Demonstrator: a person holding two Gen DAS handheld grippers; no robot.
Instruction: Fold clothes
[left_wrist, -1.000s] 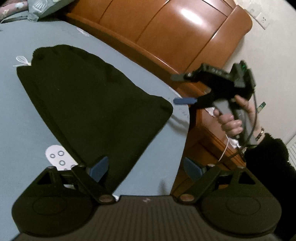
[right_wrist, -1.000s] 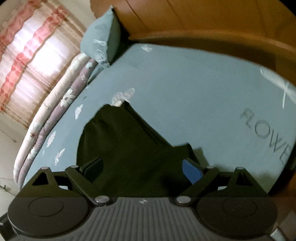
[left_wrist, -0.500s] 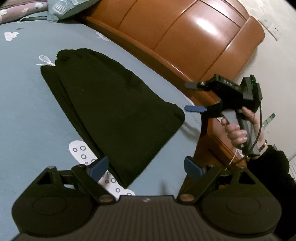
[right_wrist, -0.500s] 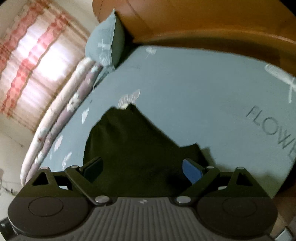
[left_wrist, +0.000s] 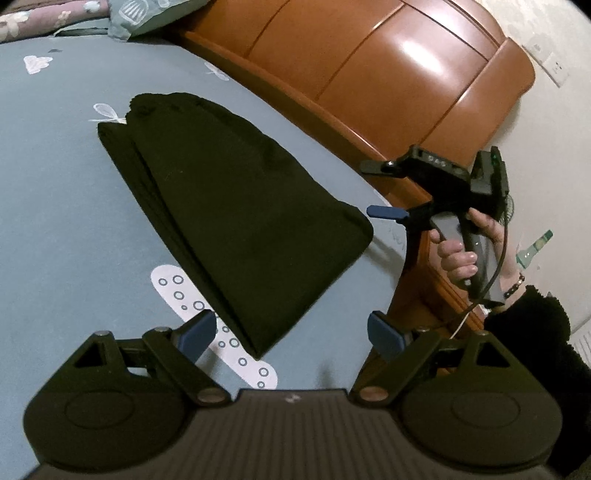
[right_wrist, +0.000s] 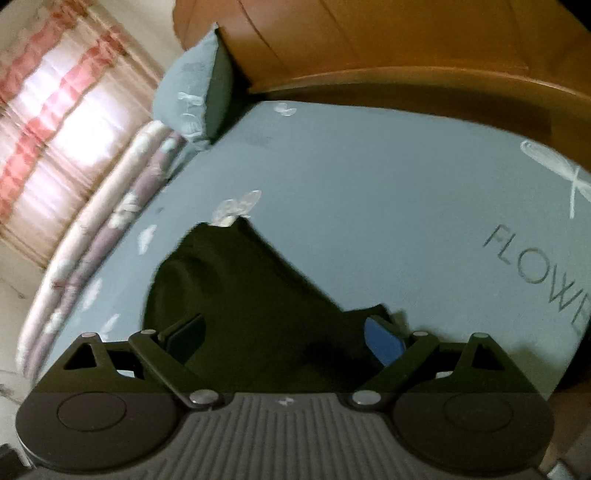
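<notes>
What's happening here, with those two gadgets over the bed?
A person is folding clothes using handheld tongs instead of bare hands. A black fabric garment lies folded flat in layers on the blue-grey patterned bedsheet, beside the polished wooden headboard. Both the left tongs and the right tongs are open and holding nothing, poised near the garment's edges. The person's hand grips the right tool's handle, off the bed's edge.

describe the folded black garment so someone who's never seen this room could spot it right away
Start at the bed with its blue-grey sheet and wooden headboard. The folded black garment lies flat on it, near the headboard-side edge. It is the only dark, unpatterned thing on the sheet.
</notes>
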